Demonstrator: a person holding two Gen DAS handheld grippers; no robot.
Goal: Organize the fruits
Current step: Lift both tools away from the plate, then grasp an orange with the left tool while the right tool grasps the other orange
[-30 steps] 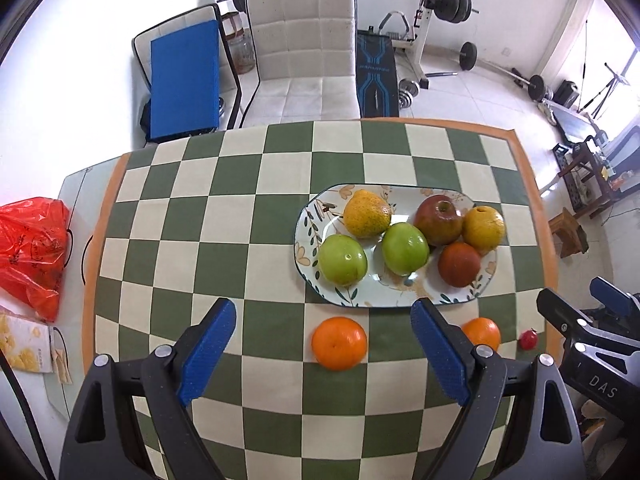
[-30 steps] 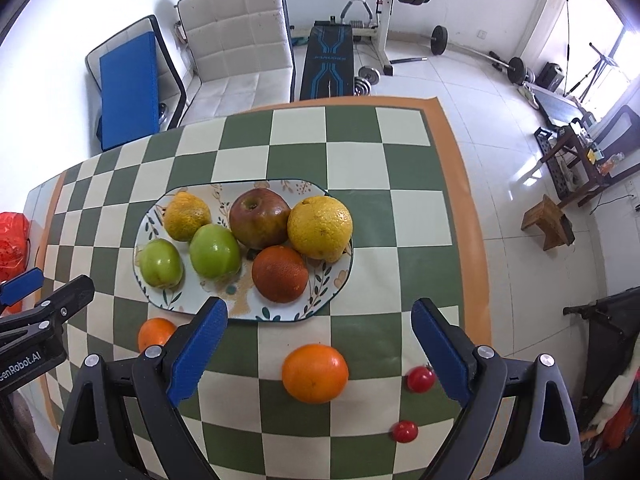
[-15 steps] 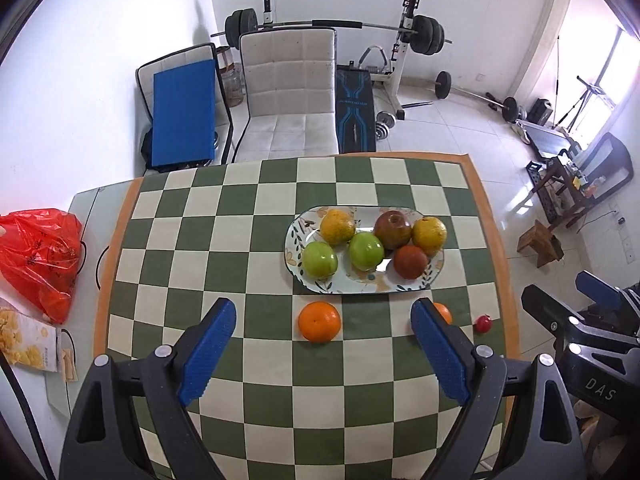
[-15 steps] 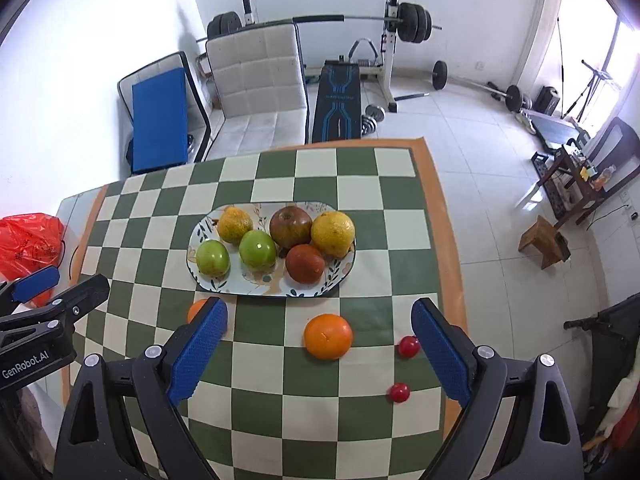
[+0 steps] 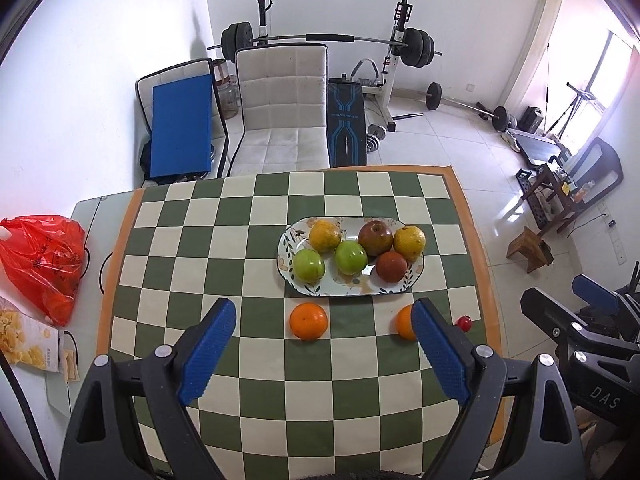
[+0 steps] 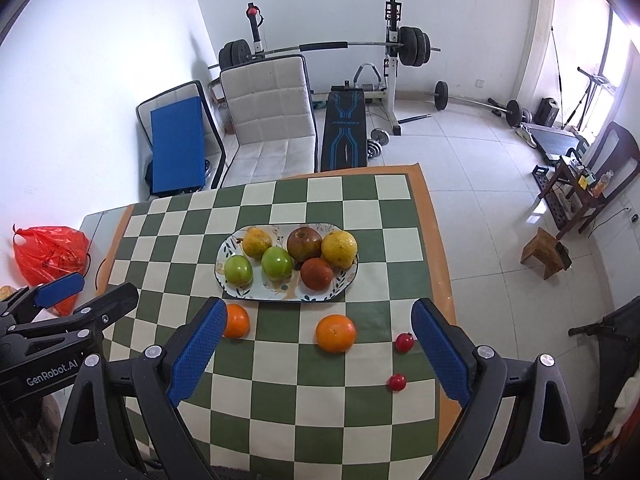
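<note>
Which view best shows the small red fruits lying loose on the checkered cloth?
The right wrist view: both small red fruits lie in plain sight between the open right claw. The left wrist view shows only one, beside the left claw's finger.

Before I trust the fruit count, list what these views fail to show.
- Left wrist view: second orange half hidden by the right finger pad; the lower small red fruit is out of sight.
- Right wrist view: left orange partly covered by the left finger pad.
- Small red fruits: too small to identify.

right orange [image 5: 404,322] half hidden behind left tongs [image 5: 322,350], snack box [image 5: 26,340] cut off
</note>
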